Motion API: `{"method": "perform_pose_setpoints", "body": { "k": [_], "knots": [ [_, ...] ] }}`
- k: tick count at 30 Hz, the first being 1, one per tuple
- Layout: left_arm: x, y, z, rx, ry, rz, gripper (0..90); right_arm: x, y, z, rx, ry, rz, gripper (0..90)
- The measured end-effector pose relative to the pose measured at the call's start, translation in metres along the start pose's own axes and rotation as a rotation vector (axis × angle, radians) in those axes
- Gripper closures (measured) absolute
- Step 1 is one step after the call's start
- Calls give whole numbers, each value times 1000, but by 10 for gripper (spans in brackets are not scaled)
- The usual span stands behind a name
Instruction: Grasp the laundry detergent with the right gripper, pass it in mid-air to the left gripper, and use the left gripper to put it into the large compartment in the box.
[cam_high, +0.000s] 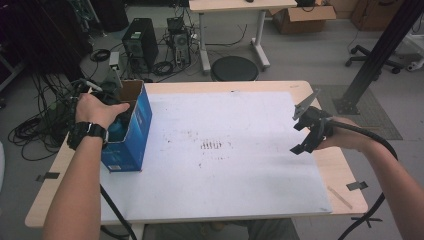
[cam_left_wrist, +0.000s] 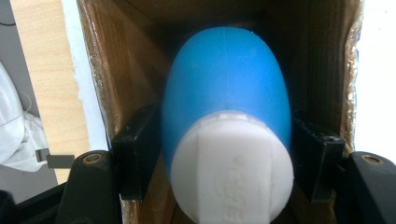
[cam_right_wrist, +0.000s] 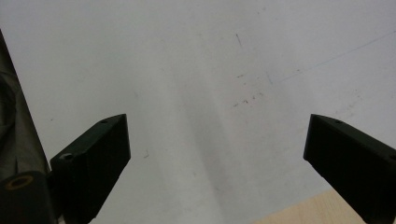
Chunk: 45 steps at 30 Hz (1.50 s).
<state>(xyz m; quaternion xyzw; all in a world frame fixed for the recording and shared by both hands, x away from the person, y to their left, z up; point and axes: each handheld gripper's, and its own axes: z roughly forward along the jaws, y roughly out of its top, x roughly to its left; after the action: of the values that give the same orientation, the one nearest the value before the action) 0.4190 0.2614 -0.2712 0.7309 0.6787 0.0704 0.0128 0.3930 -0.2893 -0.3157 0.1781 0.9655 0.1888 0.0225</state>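
Cardboard box (cam_high: 131, 131), blue outside, stands open at nine o'clock on the white sheet (cam_high: 225, 150); inside it the left gripper (cam_left_wrist: 226, 154) clamps a blue bottle (cam_left_wrist: 224, 88) below its white cap (cam_left_wrist: 232, 170); the right gripper (cam_right_wrist: 219, 158), at three o'clock, hovers spread wide, empty.

Pale wood-grain worktop (cam_high: 345, 165), smooth, bare at its edges around the matt white sheet (cam_high: 225, 150). Sheet paper-like or thin board, scuffed with small dark marks near its middle. At the sheet's left edge, box (cam_high: 131, 131): printed glossy blue outside, raw brown corrugated cardboard inside, rough and frayed at the cut rim. Inside the box, bottle (cam_left_wrist: 225, 93) of smooth, softly sheened blue plastic with matt white plastic cap (cam_left_wrist: 232, 172), embossed. Matt black plastic jaws, finely ribbed.
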Motion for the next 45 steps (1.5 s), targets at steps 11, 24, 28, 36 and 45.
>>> {"method": "perform_pose_setpoints", "body": {
  "k": [11,24,28,36,45],
  "knots": [
    [0,-2,-28,-41,5,20,277,0,-1,-2,-6,0,3,71],
    [-28,-8,-77,-123,10,160,230,4,7,-8,-21,-3,-10,71],
    [-50,-9,-80,-132,-6,231,216,6,11,-8,-32,-1,-16,71],
    [-95,-9,-70,-128,-24,371,176,11,18,-7,-35,9,-33,67],
    [-143,-12,-47,-123,-71,540,132,12,19,-7,-53,25,-47,60]
  ]
}}
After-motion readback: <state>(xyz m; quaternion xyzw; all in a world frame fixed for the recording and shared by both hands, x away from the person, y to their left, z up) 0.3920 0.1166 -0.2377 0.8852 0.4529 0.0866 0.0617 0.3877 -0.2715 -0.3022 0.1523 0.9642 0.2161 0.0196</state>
